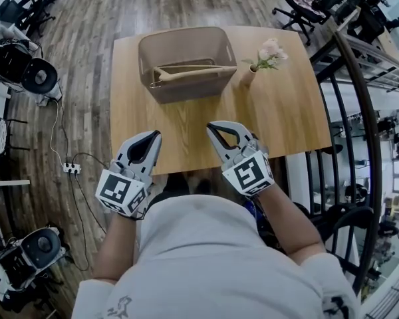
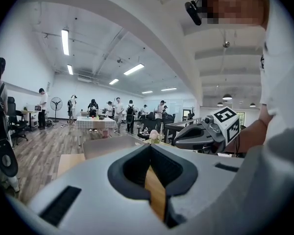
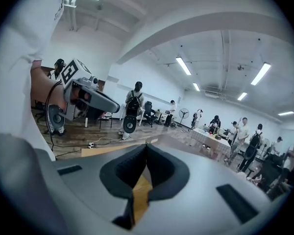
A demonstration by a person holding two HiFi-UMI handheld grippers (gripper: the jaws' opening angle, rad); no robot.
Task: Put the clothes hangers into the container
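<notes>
Clothes hangers (image 1: 187, 72) lie in the container (image 1: 183, 93) while left tongs (image 1: 155, 135) and right tongs (image 1: 211, 125) hang closed and empty.

bright, even indoor light falls from long white ceiling tube lamps (image 2: 65, 41), one glaring at the right gripper view's top. the translucent brown plastic container (image 1: 186, 90) casts a faint, soft shadow on the pale wooden table (image 1: 286, 118). fisheye bending and black corners ring both gripper views, and the nearest foreground is blurred.

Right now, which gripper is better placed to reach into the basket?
Left, probably. The left gripper and right gripper both sit shut, empty, near the table edge, but the vase stands right of the basket.
</notes>
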